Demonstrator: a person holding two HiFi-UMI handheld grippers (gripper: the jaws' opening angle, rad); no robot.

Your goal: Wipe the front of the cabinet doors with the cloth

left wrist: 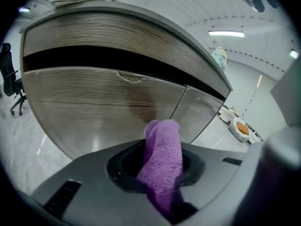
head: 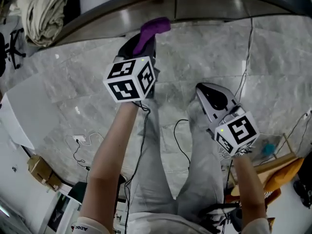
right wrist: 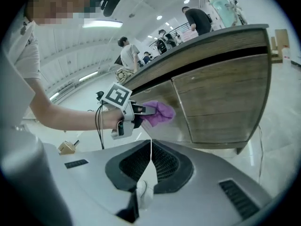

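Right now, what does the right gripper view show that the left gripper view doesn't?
Right gripper view only: the left gripper seen from outside, people behind the counter, and the right gripper with its jaws together and empty. Left gripper view only: an office chair at far left, and the left jaws clamping the purple cloth, seen close up. Both: the purple cloth and the wooden cabinet doors.

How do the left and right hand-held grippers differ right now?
The left hand-held gripper is shut on the purple cloth; the right hand-held gripper is shut on nothing. The left one is close to the cabinet doors; the right one sits farther back from them. Both face the cabinet with jaws closed.
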